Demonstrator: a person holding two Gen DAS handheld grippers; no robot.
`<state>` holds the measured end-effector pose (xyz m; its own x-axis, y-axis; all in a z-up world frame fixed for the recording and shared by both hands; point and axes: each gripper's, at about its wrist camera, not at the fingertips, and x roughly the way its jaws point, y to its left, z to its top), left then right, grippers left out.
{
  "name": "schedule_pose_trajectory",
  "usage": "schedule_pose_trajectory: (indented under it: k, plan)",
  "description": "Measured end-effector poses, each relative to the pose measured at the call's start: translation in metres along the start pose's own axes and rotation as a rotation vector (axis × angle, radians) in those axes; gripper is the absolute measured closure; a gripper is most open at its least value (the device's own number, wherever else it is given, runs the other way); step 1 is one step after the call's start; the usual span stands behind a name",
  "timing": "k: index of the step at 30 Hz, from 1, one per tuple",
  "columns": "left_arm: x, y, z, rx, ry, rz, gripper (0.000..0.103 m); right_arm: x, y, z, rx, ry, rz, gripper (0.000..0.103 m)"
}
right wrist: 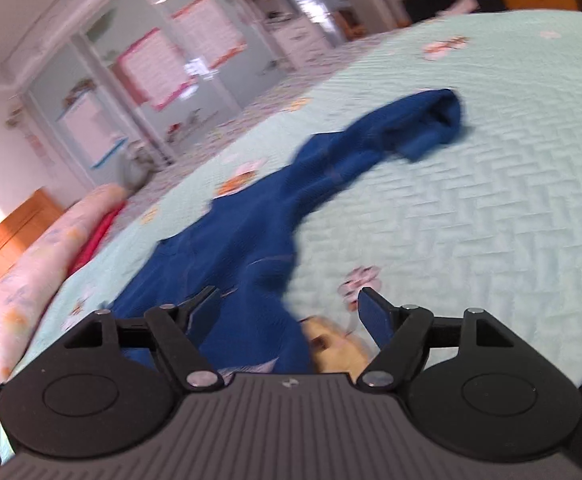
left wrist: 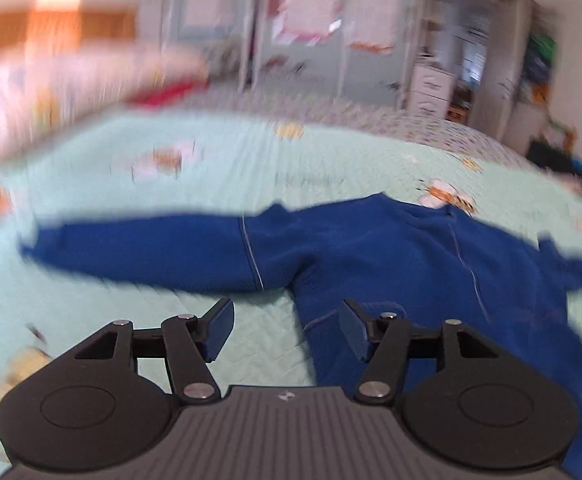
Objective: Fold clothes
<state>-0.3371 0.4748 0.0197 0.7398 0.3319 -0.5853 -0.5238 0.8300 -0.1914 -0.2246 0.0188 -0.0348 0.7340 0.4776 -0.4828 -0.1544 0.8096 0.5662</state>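
Observation:
A blue long-sleeved top [left wrist: 371,248] lies spread on a pale green quilted bedcover [left wrist: 211,160]. In the left wrist view one sleeve [left wrist: 131,248] stretches out to the left. My left gripper [left wrist: 287,328] hovers open over the top's lower left edge, with nothing between its pads. In the right wrist view the same top [right wrist: 251,232] runs away from me, its other sleeve [right wrist: 423,124] ending in a folded cuff. My right gripper [right wrist: 291,312] stands wide open above the top's near edge, holding nothing.
A rolled pink patterned blanket [right wrist: 31,272] and a red cloth [right wrist: 95,236] lie along the bed's left side. Wardrobes with glass doors [left wrist: 303,32] and white drawers [left wrist: 431,88] stand beyond the bed. A yellowish printed patch [right wrist: 339,344] shows on the cover by my right gripper.

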Motion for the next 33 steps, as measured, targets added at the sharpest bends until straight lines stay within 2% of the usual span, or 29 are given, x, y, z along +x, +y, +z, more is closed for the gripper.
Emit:
schedule_pose_trajectory:
  k: [3, 6, 8, 11, 12, 13, 14, 17, 22, 23, 25, 26, 28, 30, 33]
  plan:
    - [0.051, 0.031, 0.011, -0.275, 0.132, -0.057, 0.041, 0.013, -0.017, 0.001, 0.098, 0.042, -0.010, 0.027]
    - [0.098, 0.053, 0.008, -0.509, 0.217, -0.091, 0.041, 0.023, -0.022, -0.002, 0.103, 0.074, -0.026, 0.027]
    - [0.117, 0.058, 0.010, -0.606, 0.188, -0.126, 0.039, 0.027, -0.020, -0.004, 0.079, 0.081, -0.037, 0.026]
    - [0.138, 0.059, 0.019, -0.673, 0.155, -0.158, 0.036, 0.033, -0.011, -0.007, 0.014, 0.080, -0.053, 0.021]
    - [0.145, 0.059, 0.022, -0.693, 0.144, -0.165, 0.042, 0.035, -0.008, -0.008, -0.013, 0.079, -0.061, 0.021]
    - [0.151, 0.059, 0.025, -0.707, 0.130, -0.167, 0.055, 0.037, -0.005, -0.009, -0.040, 0.077, -0.070, 0.020]
    - [0.150, 0.062, 0.033, -0.680, 0.102, -0.139, 0.098, 0.039, -0.002, -0.010, -0.067, 0.074, -0.081, 0.020]
    - [0.147, 0.071, 0.055, -0.601, 0.017, -0.056, 0.098, 0.044, 0.004, -0.013, -0.129, 0.067, -0.105, 0.020]
    - [0.132, 0.106, 0.095, -0.539, -0.087, 0.028, 0.099, 0.045, 0.003, -0.013, -0.146, 0.063, -0.109, 0.020]
    - [0.133, 0.114, 0.096, -0.537, -0.086, 0.040, 0.096, 0.046, 0.004, -0.013, -0.153, 0.062, -0.112, 0.019]
    - [0.139, 0.129, 0.085, -0.580, 0.003, 0.061, 0.087, 0.046, 0.007, -0.015, -0.174, 0.061, -0.119, 0.019]
    - [0.139, 0.133, 0.075, -0.606, 0.052, 0.072, 0.078, 0.046, 0.008, -0.016, -0.185, 0.061, -0.123, 0.019]
    - [0.117, 0.127, 0.053, -0.588, 0.040, 0.036, 0.078, 0.045, 0.008, -0.015, -0.182, 0.061, -0.120, 0.019]
    - [0.090, 0.119, 0.030, -0.563, 0.021, 0.006, 0.064, 0.044, 0.006, -0.013, -0.157, 0.061, -0.110, 0.019]
    - [0.044, 0.102, -0.008, -0.541, -0.002, -0.039, 0.056, 0.041, 0.002, -0.012, -0.117, 0.062, -0.093, 0.019]
